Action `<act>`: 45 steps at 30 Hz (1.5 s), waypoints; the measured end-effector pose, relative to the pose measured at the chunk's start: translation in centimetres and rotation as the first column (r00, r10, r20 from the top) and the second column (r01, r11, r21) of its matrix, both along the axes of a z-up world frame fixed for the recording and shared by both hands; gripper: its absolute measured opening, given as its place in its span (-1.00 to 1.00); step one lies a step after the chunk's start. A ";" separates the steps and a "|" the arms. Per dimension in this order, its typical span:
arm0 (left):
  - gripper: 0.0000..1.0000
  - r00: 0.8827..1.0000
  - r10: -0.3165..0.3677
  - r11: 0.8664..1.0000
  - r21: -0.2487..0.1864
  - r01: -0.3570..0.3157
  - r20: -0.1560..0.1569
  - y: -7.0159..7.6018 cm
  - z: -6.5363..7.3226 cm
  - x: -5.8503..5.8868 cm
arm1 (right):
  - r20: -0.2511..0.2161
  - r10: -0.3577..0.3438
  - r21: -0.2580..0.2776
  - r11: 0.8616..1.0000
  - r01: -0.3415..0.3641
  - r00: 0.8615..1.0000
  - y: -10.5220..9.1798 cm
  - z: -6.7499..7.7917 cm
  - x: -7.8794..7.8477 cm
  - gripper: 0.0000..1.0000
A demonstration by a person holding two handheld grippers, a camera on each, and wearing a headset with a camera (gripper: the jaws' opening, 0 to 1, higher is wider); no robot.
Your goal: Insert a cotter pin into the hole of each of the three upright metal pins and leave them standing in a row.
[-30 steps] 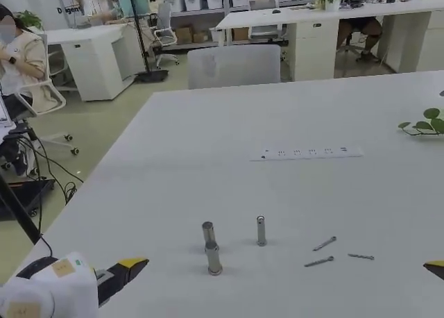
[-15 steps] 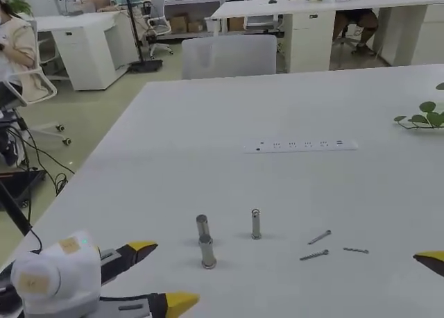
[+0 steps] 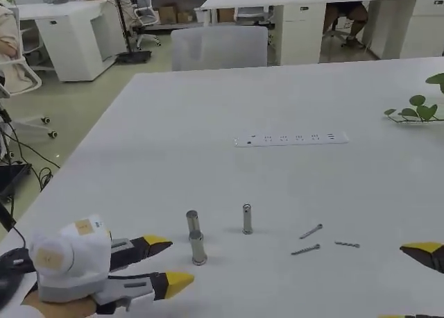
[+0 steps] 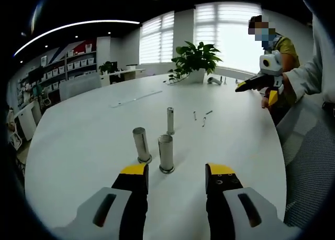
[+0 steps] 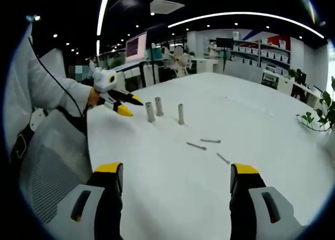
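Observation:
Three upright metal pins stand on the white table (image 3: 208, 123): one (image 3: 193, 222) behind another (image 3: 198, 247), and a thinner one (image 3: 247, 219) to their right. To the right of them lie three cotter pins (image 3: 311, 231) (image 3: 305, 249) (image 3: 347, 244). My left gripper (image 3: 168, 262) is open just left of the front pin (image 4: 166, 153), which stands ahead of its jaws with nothing between them. My right gripper (image 3: 414, 282) is open at the table's right front, short of the cotter pins (image 5: 197, 145) and holding nothing.
A white power strip (image 3: 291, 139) lies across the table's middle. Plant leaves (image 3: 416, 110) reach in from the right edge, and a potted plant (image 4: 194, 56) stands at the table's end. A grey chair (image 3: 218, 47) is at the far side.
The head camera has tilted down. My left gripper has come up and forward toward the pins, so both its yellow tips now show. The pins and cotter pins have not moved.

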State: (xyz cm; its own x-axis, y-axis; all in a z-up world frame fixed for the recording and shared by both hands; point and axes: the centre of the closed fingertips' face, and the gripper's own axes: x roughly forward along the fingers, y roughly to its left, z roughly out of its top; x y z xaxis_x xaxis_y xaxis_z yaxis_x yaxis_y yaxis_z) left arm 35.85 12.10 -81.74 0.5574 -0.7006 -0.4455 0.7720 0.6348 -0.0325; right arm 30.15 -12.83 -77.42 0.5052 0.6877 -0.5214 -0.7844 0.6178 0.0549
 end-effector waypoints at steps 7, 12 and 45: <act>-0.33 0.998 -0.056 0.998 0.006 0.056 0.014 -0.7 -0.7 1.3 | -0.003 -0.002 -0.011 1.000 0.002 1.000 -0.1 0.1 0.1 0.72; -0.38 0.995 -0.095 0.995 0.020 0.095 0.005 -1.3 -1.6 1.8 | -0.008 -0.005 -0.021 1.000 0.004 1.000 0.0 0.1 0.2 0.71; -0.76 0.998 -0.050 0.997 0.058 0.048 0.030 -2.6 -2.5 3.4 | -0.017 0.020 -0.020 1.000 -0.020 1.000 1.2 -0.5 0.4 0.70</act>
State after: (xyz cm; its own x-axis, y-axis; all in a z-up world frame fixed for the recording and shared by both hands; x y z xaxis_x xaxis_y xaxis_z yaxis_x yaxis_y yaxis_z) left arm 39.24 9.50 -84.22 0.5373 -0.7013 -0.4685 0.8023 0.5964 0.0274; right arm 30.60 -11.62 -77.96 0.4824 0.6871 -0.5433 -0.7958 0.6030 0.0559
